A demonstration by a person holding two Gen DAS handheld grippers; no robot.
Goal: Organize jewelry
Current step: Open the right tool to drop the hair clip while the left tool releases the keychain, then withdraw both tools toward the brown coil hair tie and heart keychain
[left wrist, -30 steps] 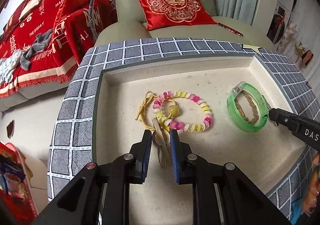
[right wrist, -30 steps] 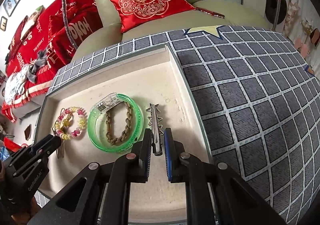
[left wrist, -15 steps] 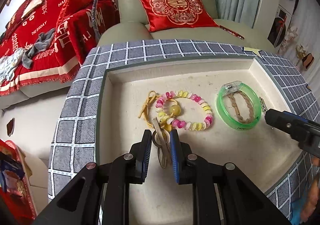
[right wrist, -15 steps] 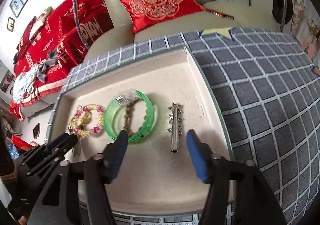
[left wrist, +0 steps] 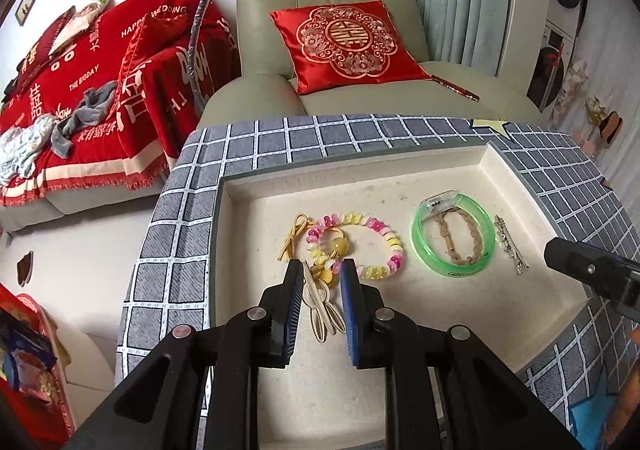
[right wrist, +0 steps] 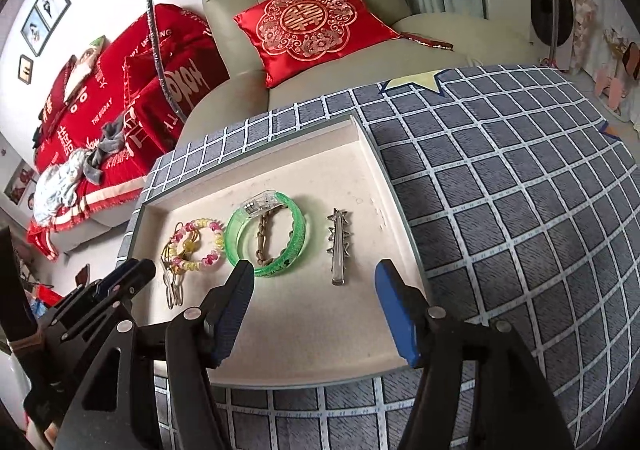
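Both grippers are over the tray point(right wrist: 372, 153), a shallow cream tray sitting on a grey checked cloth point(right wrist: 520, 209), and all the jewelry lies in a row on its floor. Left gripper point(left wrist: 320, 270) first: its jaws stand a small way apart with the pale loop clips point(left wrist: 323, 312) lying between the pads, though I cannot tell whether the pads actually touch them, so call it slightly parted and not clamped. Just past its tips sits the bead bracelet point(left wrist: 370, 246), pink, yellow and white, with a yellow charm inside the ring and a gold cord point(left wrist: 294, 236) trailing off its left side. To the right of that lies the green bangle point(left wrist: 454, 236), flat on the tray, with a brown braid point(left wrist: 456, 236) curled inside its ring. Right of the bangle, apart from it, lies the silver hair clip point(left wrist: 510, 246), long and spiky. Over to the right gripper point(right wrist: 314, 284): jaws spread wide, nothing between the pads, the left blue tip sitting in front of the bangle's point(right wrist: 266, 238) near edge and the right tip near the tray's right wall. The hair clip point(right wrist: 339, 246) lies flat between those open tips, a little beyond them, untouched. From this side the bead bracelet point(right wrist: 196, 246) shows at the tray's left end, with the loop clips point(right wrist: 174, 290) just in front of it beside the left gripper's black frame.
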